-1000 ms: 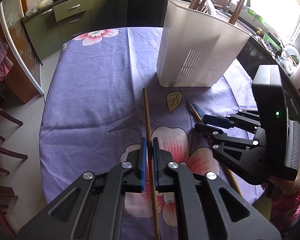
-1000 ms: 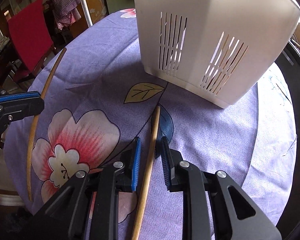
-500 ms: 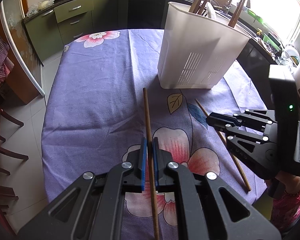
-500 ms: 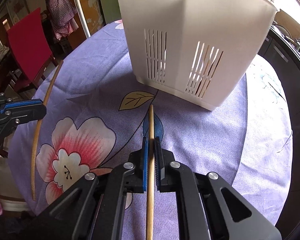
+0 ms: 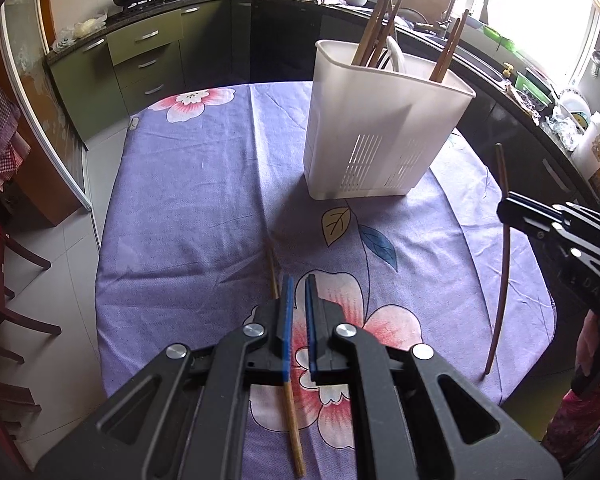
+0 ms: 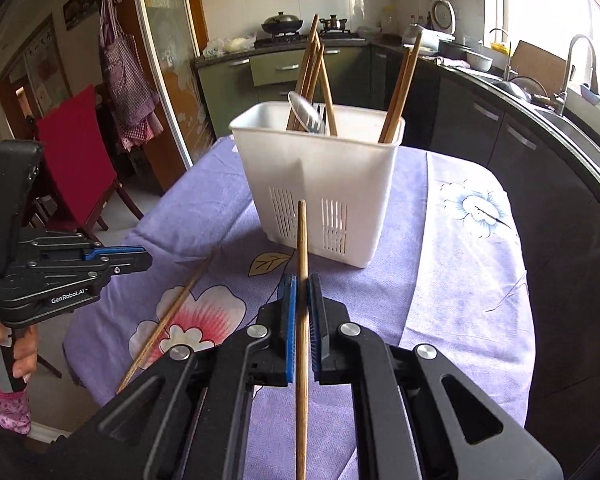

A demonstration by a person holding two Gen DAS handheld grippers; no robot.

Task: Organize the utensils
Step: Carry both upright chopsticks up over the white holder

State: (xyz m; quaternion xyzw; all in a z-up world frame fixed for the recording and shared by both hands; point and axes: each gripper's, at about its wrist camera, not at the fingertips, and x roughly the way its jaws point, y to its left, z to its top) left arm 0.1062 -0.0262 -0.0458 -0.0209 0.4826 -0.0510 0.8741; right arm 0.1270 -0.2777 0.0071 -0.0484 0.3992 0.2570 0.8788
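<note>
Kitchen cabinets and a countertop (image 5: 148, 36) ring a table draped in a purple floral tablecloth (image 5: 188, 200). White utensil caddy (image 5: 384, 128) stands upright toward the far side of the table, holding several wooden chopsticks and a pale spoon. Right gripper (image 6: 302, 312): jaws clamped on a wooden chopstick (image 6: 301, 280), raised above the cloth, its tip directed at the caddy's slotted wall; in the left wrist view the same stick hangs steeply at the right edge. Left gripper (image 5: 296, 312): jaws narrow, a small gap between the blue pads (image 5: 287, 320), raised above the table. Second chopstick (image 5: 288, 396) lies flat on the cloth beneath and slightly left of that gap, crossing a pink flower print, ungripped.
</note>
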